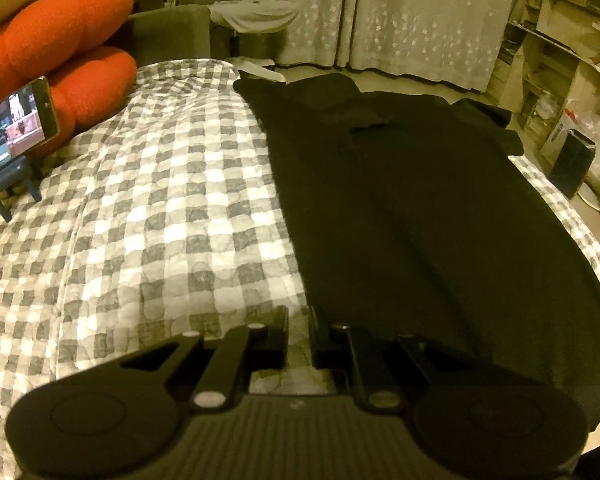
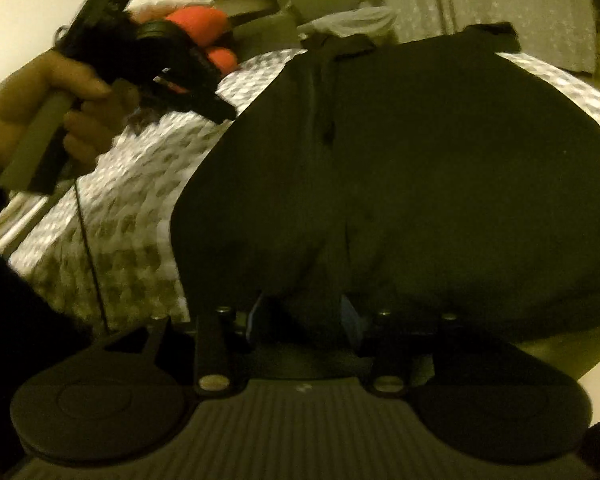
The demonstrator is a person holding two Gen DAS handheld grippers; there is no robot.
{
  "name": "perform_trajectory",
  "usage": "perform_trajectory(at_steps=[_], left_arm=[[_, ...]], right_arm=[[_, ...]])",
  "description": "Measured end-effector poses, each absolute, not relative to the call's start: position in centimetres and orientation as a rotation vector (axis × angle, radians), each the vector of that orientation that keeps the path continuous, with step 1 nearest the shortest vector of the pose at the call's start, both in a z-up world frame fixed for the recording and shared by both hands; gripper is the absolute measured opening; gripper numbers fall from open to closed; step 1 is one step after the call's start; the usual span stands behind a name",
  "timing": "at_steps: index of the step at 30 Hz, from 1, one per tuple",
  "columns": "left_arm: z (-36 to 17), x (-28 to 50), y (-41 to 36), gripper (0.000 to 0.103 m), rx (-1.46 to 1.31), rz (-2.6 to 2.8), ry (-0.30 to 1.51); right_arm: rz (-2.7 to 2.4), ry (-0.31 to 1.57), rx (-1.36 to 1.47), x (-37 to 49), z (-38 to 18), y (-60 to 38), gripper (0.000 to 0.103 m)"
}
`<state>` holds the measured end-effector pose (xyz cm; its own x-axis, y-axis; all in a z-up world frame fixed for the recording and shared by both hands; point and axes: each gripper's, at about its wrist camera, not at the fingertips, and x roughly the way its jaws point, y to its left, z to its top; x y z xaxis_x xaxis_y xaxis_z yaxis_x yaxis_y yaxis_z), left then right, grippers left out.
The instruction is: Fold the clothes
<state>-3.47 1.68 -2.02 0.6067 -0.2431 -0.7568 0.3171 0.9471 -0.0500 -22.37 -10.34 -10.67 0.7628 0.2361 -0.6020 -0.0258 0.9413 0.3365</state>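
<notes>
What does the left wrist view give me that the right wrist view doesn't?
Only the left wrist view shows the phone playing on its stand, the shelves, and the left gripper nearly closed over the checked quilt, holding nothing. Only the right wrist view shows the hand holding that gripper, and the right gripper with its jaws apart at the garment's near edge. Both show the black garment, the quilt and the orange cushion.

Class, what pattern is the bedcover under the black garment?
Grey-and-white check bedcover, clearest in the left wrist view.

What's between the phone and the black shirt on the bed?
Only bare checkered quilt lies between the phone and the black shirt, seen in the left wrist view.
</notes>
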Motion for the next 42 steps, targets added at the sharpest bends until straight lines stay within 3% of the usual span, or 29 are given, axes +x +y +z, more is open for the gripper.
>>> perform_trajectory(at_steps=[7, 34, 36, 37, 42], left_arm=[[-1.3, -4.2, 1.9, 0.013, 0.09, -0.326, 0.841], [0.1, -6.2, 1.5, 0.016, 0.115, -0.378, 0.781], [0.0, -6.2, 1.5, 0.016, 0.12, -0.376, 0.784], [0.0, -6.2, 1.5, 0.016, 0.121, -0.375, 0.784], [0.1, -6.2, 1.7, 0.016, 0.118, -0.367, 0.78]], right_arm=[[0.088, 0.723, 0.597, -23.2, -13.5, -12.1, 0.046], [0.196, 0.673, 0.845, -22.2, -15.3, -8.2, 0.045], [0.196, 0.664, 0.878, -22.1, -15.4, -8.5, 0.015], [0.199, 0.665, 0.88, -22.2, -15.4, -8.4, 0.009], [0.215, 0.616, 0.743, -23.6, -13.8, -6.1, 0.008]])
